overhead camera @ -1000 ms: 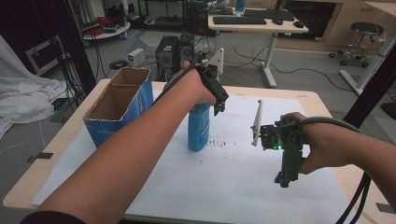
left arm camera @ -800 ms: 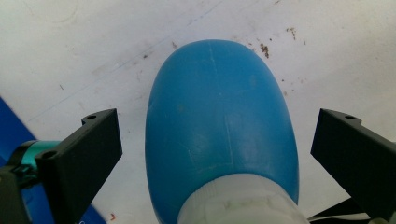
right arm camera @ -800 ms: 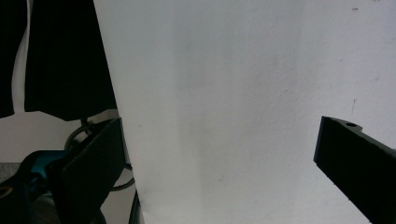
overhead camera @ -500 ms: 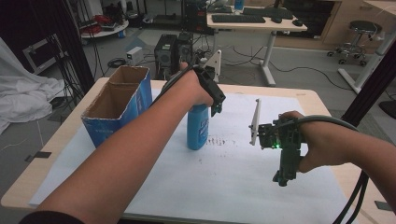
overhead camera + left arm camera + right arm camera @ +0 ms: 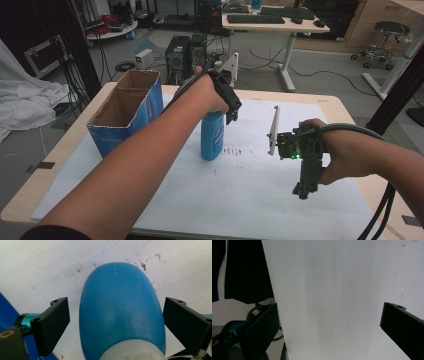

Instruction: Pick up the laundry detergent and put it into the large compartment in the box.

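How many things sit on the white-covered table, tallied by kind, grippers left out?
Blue bottle: 1
Open blue cardboard box: 1
Total: 2

- A lab or tech workroom, not a home.
- Two computer towers stand on the grey floor at 12 o'clock beyond the paper-covered work table, with loose cables around them.
- A desk carrying a keyboard sits at 1 o'clock.
- A wheeled stool stands at 2 o'clock.
- White sheeting lies heaped at 9 o'clock.
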